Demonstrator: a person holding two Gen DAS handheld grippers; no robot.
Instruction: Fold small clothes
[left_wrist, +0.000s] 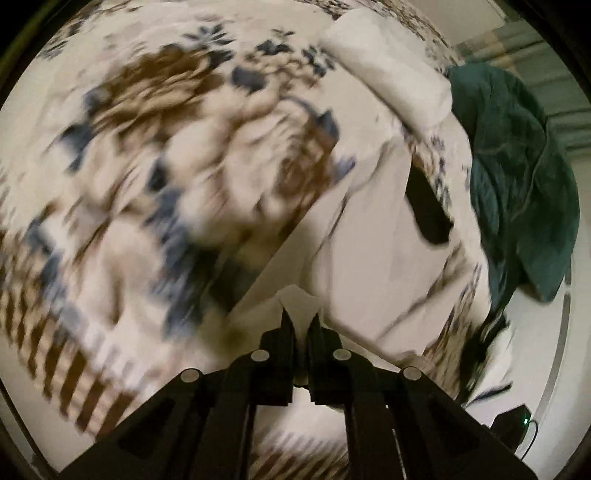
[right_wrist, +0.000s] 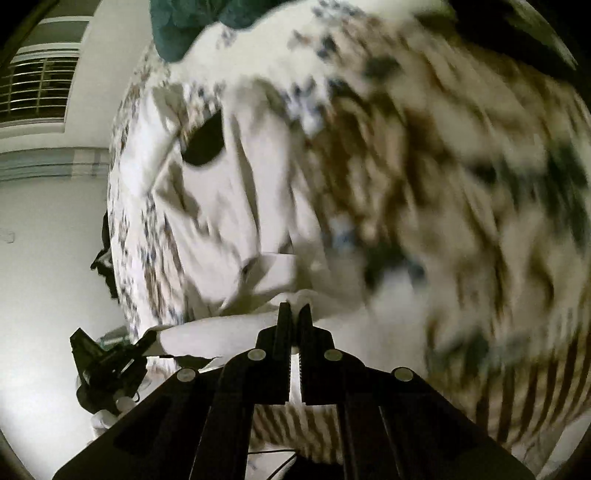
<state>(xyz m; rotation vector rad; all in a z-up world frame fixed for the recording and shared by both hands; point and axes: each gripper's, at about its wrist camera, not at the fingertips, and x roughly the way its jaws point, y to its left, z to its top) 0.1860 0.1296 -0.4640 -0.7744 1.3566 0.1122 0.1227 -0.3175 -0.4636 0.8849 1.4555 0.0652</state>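
A white garment (left_wrist: 373, 236) lies on a patterned bedspread (left_wrist: 155, 155), with a dark neck opening (left_wrist: 428, 210) showing. My left gripper (left_wrist: 300, 317) is shut on an edge of the white garment. In the right wrist view the same white garment (right_wrist: 229, 192) hangs in folds, its dark opening (right_wrist: 205, 142) at the upper left. My right gripper (right_wrist: 294, 310) is shut on another edge of it. The left gripper (right_wrist: 147, 339) shows at the lower left, holding a stretched strip of the cloth. Both views are blurred by motion.
A dark green garment (left_wrist: 517, 177) lies on the bed beyond the white one; it also shows at the top of the right wrist view (right_wrist: 192, 22). A folded white piece (left_wrist: 388, 70) lies further back. A window with blinds (right_wrist: 37, 85) is on the wall.
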